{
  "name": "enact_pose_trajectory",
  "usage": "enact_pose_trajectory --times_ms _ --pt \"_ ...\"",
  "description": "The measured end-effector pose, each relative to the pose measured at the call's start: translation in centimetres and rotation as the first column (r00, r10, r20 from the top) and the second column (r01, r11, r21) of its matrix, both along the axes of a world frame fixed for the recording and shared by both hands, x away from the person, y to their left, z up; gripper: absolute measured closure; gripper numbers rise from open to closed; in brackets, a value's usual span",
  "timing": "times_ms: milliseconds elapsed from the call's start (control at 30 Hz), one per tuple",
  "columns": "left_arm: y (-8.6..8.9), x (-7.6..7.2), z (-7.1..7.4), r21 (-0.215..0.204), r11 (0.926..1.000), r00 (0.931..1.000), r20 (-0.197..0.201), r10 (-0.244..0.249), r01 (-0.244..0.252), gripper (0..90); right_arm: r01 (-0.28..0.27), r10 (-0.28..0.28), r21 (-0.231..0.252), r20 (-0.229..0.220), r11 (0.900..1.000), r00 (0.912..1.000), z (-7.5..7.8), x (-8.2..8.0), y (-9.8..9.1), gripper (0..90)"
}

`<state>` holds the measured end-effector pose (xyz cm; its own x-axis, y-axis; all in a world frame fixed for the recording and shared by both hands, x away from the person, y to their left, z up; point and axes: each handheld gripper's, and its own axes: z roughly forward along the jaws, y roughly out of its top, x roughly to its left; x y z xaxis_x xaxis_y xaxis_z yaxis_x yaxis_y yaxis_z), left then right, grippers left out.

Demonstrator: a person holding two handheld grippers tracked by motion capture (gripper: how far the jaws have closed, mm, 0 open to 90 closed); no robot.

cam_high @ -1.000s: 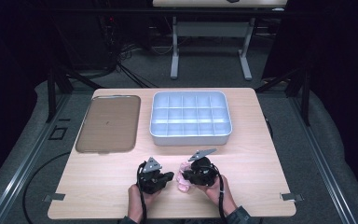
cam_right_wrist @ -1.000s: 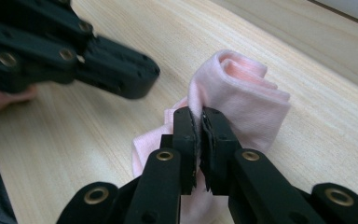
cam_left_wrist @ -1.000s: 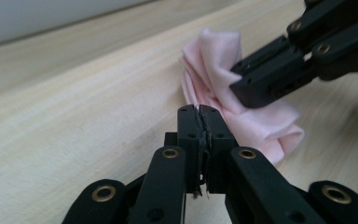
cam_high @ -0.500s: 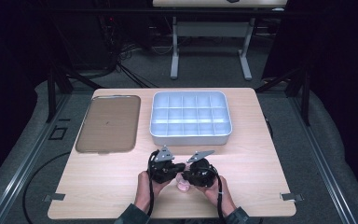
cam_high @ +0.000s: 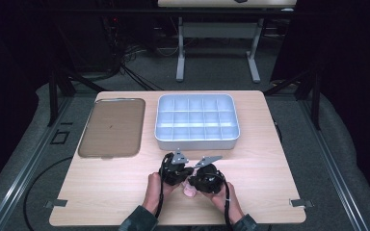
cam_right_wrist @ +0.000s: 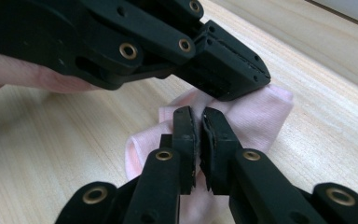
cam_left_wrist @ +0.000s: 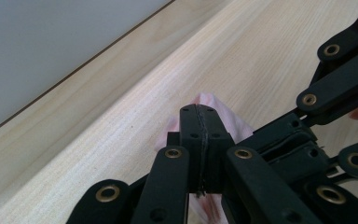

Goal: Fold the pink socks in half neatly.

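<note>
A small pink cloth (cam_high: pixel 189 190) lies bunched on the wooden table (cam_high: pixel 270 168), in the lower middle of the high view, directly between the person's two hands. In the right gripper view the pink cloth (cam_right_wrist: pixel 256 116) shows a fine knit weave and soft rolled folds, so it is judged to be light, limp and easily crumpled: it will drape and stretch rather than hold a shape, and it is not fragile or slippery. A fold or a hem edge is the sensible place to pinch it, since a flat layer would slide away under the pads.

The left gripper (cam_left_wrist: pixel 200 109) has its jaws pressed fully together, with the pink cloth (cam_left_wrist: pixel 235 128) bulging out on either side of the tips and below them, so it appears clenched on a fold. The right gripper (cam_right_wrist: pixel 197 116) is closed down to a thin slit, its tips sunk into the cloth's near folds, and looks to be gripping fabric too. In the high view the left gripper (cam_high: pixel 174 169) and right gripper (cam_high: pixel 207 176) sit nearly touching over the cloth.

Further up the frame stand a pale blue compartment tray (cam_high: pixel 196 139) at centre and a flat brown lid (cam_high: pixel 112 127) at left, both well apart from the cloth.
</note>
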<state>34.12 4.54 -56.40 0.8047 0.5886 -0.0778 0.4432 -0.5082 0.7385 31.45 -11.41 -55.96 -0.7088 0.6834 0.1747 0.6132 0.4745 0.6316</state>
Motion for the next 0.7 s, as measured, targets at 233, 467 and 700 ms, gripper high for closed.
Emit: enact_pose_trajectory --times_ms 233,467,700 --pt "0.0 0.1 -0.2 -0.003 1.0000 1.0000 0.002 0.007 -0.007 89.9 -0.015 0.015 0.004 -0.014 0.9999 0.9998 0.4 -0.3 -0.6 77.6" --pt "-0.1 -0.1 -0.3 -0.007 0.9998 0.9998 0.004 0.018 -0.018 89.9 -0.033 0.033 0.017 0.007 0.9993 0.9994 1.0 -1.4 -1.0 82.1" --pt "-0.2 -0.2 -0.2 0.000 0.9998 0.9998 0.008 0.019 -0.019 89.9 -0.066 0.067 -0.023 0.011 0.9975 0.9977 0.4 -1.6 -0.3 83.6"
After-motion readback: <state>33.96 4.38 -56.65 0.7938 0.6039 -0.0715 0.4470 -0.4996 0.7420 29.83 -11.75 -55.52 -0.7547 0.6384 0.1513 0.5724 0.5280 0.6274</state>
